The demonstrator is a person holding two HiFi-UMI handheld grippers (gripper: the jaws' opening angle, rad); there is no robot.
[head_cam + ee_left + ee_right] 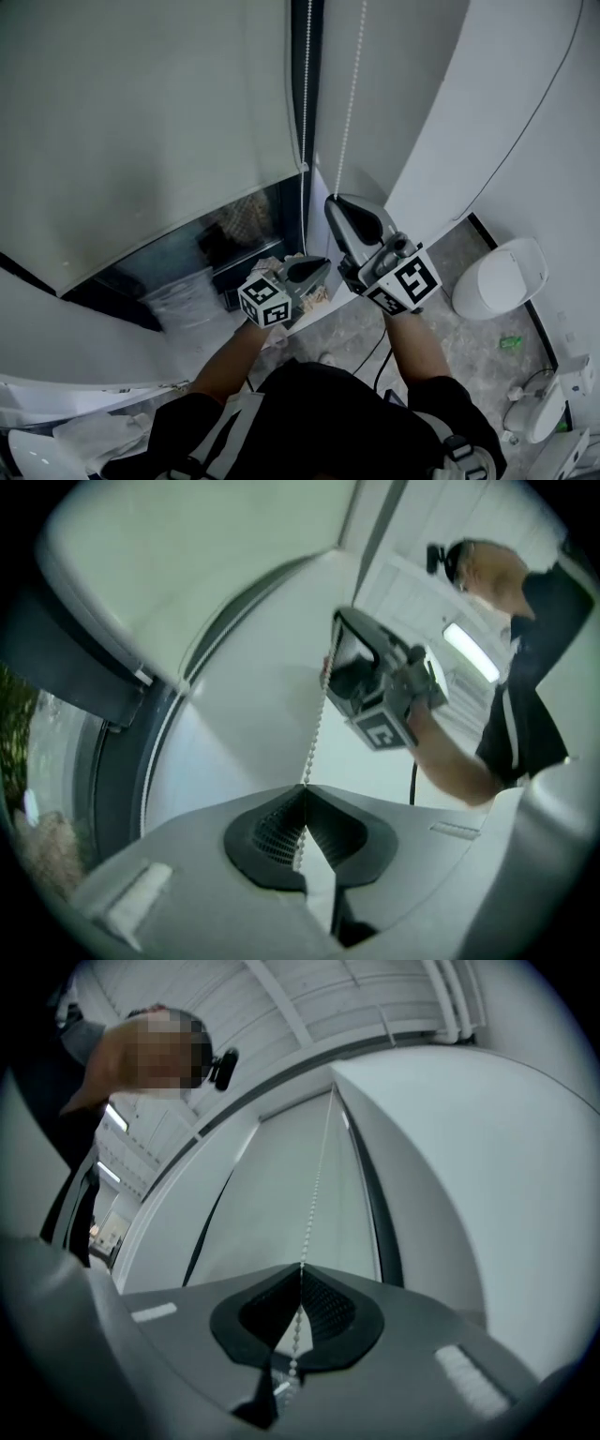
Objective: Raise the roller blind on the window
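Clamping white beaded chain (pixel 314 1194) are left gripper (pixel 303 791) and right gripper (pixel 301 1270).

Bathroom-like room: white toilet (pixel 500 277) and further white fixtures (pixel 548 405) on grey stone floor (pixel 478 349).

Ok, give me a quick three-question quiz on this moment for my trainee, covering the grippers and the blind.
1. True or false: the left gripper is open and empty.
2. Which gripper is held higher? A) the left one B) the right gripper C) both level
3. Fill in: below the roller blind's bottom edge, a strip of dark ____ shows.

Key
1. False: its fingers are shut on the bead chain.
2. B; it too is shut on the chain.
3. window
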